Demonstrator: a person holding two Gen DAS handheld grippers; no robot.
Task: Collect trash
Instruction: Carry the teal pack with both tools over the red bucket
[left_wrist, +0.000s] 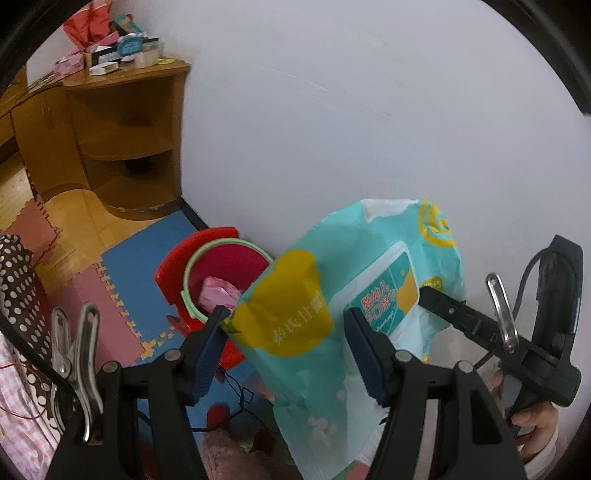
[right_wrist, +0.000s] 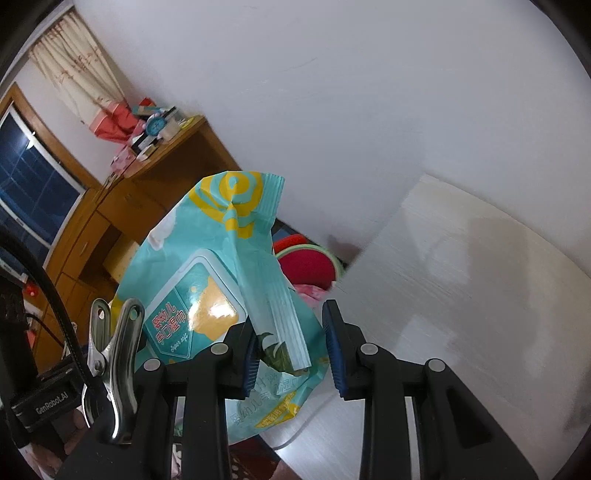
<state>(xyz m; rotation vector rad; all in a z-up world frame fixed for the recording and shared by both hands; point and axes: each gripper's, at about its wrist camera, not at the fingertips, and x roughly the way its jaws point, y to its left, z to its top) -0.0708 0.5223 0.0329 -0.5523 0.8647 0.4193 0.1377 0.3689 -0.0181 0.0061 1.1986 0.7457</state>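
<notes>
The teal and yellow plastic wet-wipes pack (left_wrist: 332, 314) hangs between the jaws of both grippers. The left gripper (left_wrist: 284, 332) has its jaws clamped on its lower part, the right gripper (right_wrist: 291, 343) on its crimped edge. Beyond the left jaws, a red bin with a green rim (left_wrist: 221, 273) stands on the floor.

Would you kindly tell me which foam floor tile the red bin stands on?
The blue tile against the wall bears the red bin; the pink tile lies beside it.

Red bin (left_wrist: 221, 266) stands on the foam-mat floor (left_wrist: 136, 266) by the wall.
</notes>
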